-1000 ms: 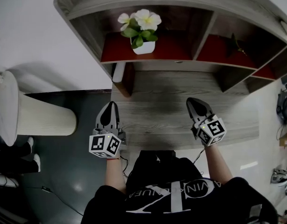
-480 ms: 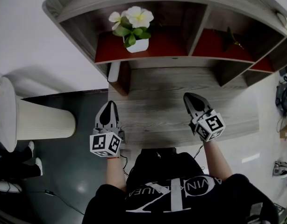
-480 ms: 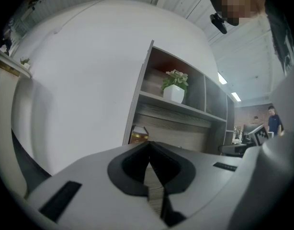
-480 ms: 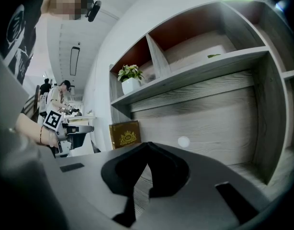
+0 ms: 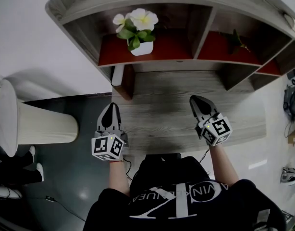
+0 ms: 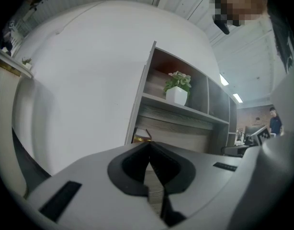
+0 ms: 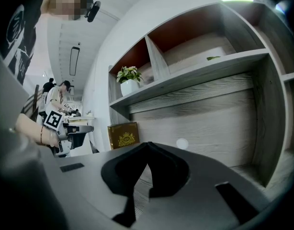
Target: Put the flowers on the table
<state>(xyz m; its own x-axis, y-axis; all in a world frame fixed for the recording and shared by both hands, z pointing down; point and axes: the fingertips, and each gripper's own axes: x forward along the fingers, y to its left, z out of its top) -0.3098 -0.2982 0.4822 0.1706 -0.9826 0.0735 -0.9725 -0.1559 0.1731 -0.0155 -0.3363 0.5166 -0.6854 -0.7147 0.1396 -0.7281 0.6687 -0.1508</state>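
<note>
We see the left claw [image 5: 111,108] and right claw [image 5: 194,100] closed, empty, by the worktop [image 5: 162,110], well short of the potted flowers [image 5: 137,29].

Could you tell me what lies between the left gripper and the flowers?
Head view: from the left gripper, bare table, then a box under the shelf holding the flowers.

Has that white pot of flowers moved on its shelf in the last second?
No. The white pot of white flowers sits in the same left compartment of the grey wooden shelf, equally far from the divider; only the camera shifted.
</note>
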